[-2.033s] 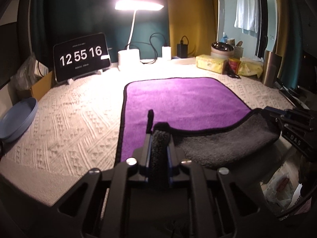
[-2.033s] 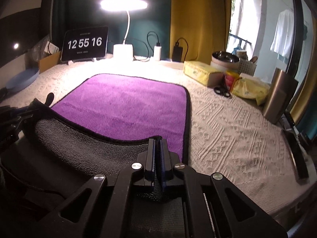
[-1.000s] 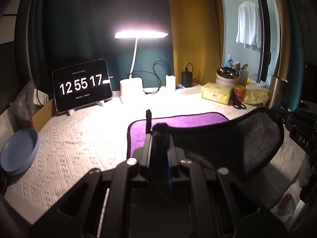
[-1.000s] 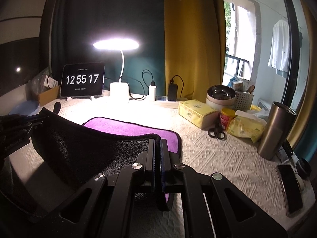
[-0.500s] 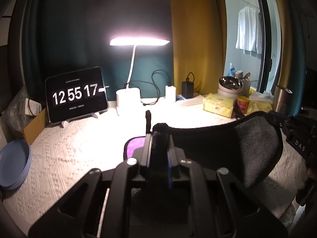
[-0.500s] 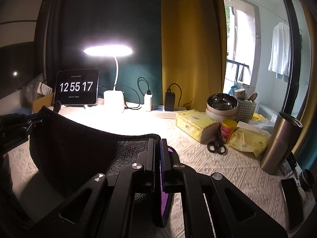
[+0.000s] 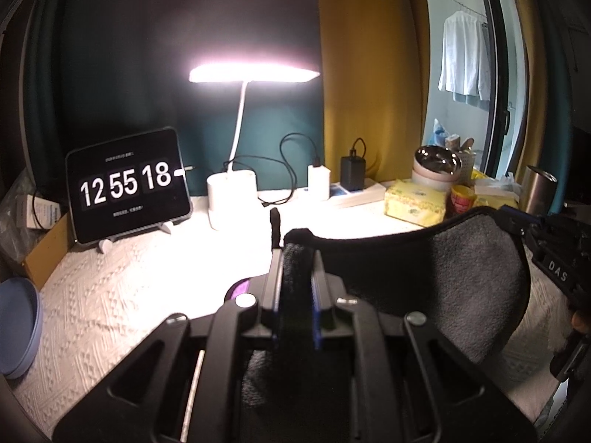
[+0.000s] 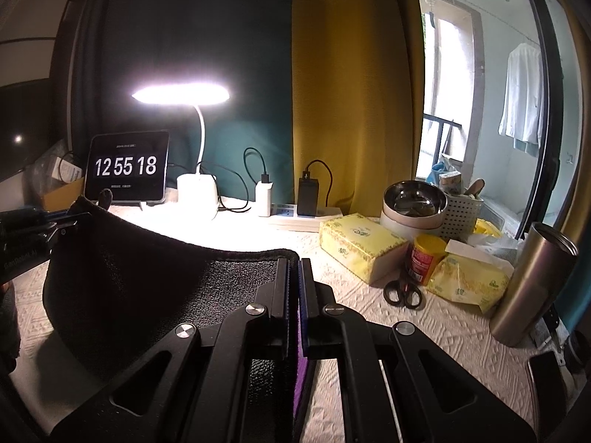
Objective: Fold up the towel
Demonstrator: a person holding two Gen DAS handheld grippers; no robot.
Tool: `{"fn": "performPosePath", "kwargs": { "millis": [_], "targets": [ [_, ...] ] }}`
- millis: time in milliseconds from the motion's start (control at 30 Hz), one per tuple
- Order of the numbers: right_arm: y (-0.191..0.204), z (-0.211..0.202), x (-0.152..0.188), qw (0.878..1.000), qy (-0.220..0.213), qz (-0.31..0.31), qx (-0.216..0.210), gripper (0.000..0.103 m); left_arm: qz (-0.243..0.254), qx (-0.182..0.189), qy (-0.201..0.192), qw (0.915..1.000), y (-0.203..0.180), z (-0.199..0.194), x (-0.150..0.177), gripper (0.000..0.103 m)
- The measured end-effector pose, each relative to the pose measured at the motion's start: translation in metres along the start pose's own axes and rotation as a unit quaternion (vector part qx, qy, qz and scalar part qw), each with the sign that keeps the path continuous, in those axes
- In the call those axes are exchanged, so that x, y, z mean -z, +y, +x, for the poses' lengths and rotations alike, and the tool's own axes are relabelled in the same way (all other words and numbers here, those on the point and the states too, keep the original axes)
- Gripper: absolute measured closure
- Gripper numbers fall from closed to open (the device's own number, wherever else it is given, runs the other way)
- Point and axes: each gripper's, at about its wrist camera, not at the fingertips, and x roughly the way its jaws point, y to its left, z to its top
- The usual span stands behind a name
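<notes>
On the lamp-lit counter [image 7: 122,280], the towel [image 7: 461,280] now hangs lifted, both corners clamped in the jaws of the left gripper [image 7: 297,258] and right gripper [image 8: 293,269], ready to fold forward.

Fuzzy grey-and-purple cloth towel [image 7: 461,280], matt black claws, embossed white tablecloth [image 7: 122,295], shiny brushed-metal tumbler [image 8: 532,284].

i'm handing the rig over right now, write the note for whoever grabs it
Left tool: shut on one corner of the towel.
Right tool: shut on the other near corner of the towel, purple face showing below the fingers.
Towel: near edge held up in the air between the two tools, grey side facing the cameras; a bit of purple shows on the white table cover.
Done: both near corners gripped and raised.
Left: carry the edge toward the lamp side, lay it on the far edge, release, flatten.
</notes>
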Motion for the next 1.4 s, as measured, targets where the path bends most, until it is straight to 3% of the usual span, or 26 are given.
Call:
{"fn": "performPosePath", "kwargs": {
  "millis": [500, 1033, 1233, 1400],
  "targets": [
    [-0.004, 0.040, -0.004, 1.000, 0.007, -0.002, -0.002, 0.098, -0.005, -0.001, 0.009, 0.9999, 0.005, 0.042, -0.007, 0.090],
    [-0.001, 0.088, 0.006, 0.998, 0.055, -0.008, 0.004, 0.098, 0.026, -0.027, 0.066, 0.9971, 0.009, 0.101, 0.009, 0.090],
    [0.006, 0.107, 0.011, 0.996, 0.084, -0.020, 0.005, 0.098, 0.020, -0.030, 0.115, 0.9927, 0.011, 0.127, 0.011, 0.088],
    [0.004, 0.116, 0.012, 0.994, 0.105, -0.017, 0.015, 0.098, 0.009, -0.030, 0.181, 0.9829, 0.016, 0.153, 0.019, 0.088]
  ]
}}
